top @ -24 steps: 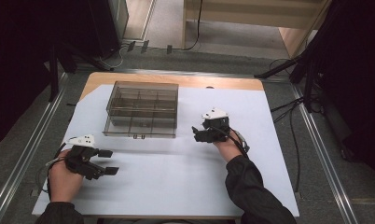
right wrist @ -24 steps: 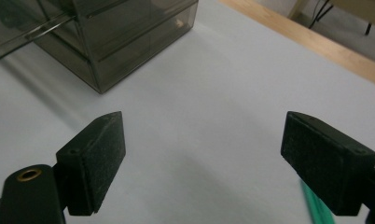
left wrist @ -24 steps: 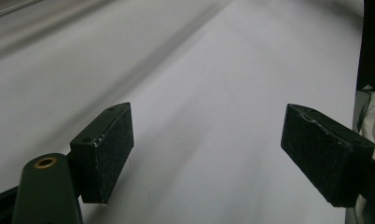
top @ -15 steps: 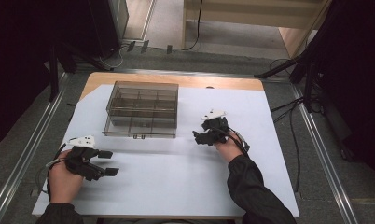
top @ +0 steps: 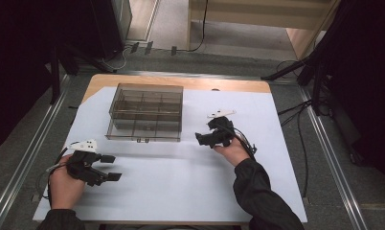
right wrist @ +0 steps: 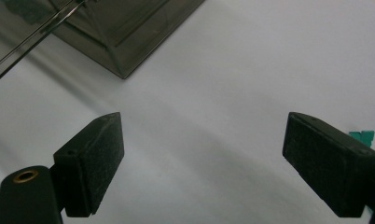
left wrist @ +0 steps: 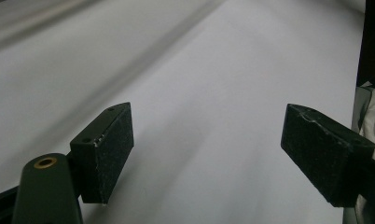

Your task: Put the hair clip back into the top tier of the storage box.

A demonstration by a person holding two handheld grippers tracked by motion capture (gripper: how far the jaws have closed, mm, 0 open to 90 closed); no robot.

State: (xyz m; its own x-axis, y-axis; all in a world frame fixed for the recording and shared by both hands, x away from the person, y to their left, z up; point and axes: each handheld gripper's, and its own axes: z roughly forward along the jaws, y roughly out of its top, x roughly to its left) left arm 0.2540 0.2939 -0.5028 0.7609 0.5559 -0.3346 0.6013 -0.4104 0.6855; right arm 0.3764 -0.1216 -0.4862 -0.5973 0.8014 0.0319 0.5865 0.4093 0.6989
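- Right now your R gripper (top: 204, 139) sits on the white sheet (top: 181, 182) just beside the smoky clear organizer box (top: 146, 112), off its near-right corner, not touching it.
- R jaws spread wide, nothing btwn them; in the right gripper view the pads (right wrist: 94, 161) frame bare sheet, w/ the box corner (right wrist: 122, 70) ahead and up-left.
- R gripper points toward the box side of the table, your hand (top: 233, 151) behind it, dark sleeve (top: 257, 196) coming in from the bottom edge.
- Small teal bit (right wrist: 362, 136) peeks past the right-hand pad in that view; can't tell what it is.
- Box: sits toward the far-left part of the sheet, lid looks closed, divider grid visible through it, small latches on the near edge. Contents too dim to tell.
- L gripper (top: 111, 167) is near the sheet's near-left corner, well apart from the box and from the R gripper.
- L jaws also spread, empty; left gripper view shows both pads (left wrist: 106, 154) over plain white sheet.
- Your L hand (top: 66, 184) grips it from below, cable (top: 49, 175) looping at the left side.
- Table: wooden top (top: 104, 81) shows along the far edge beyond the sheet.
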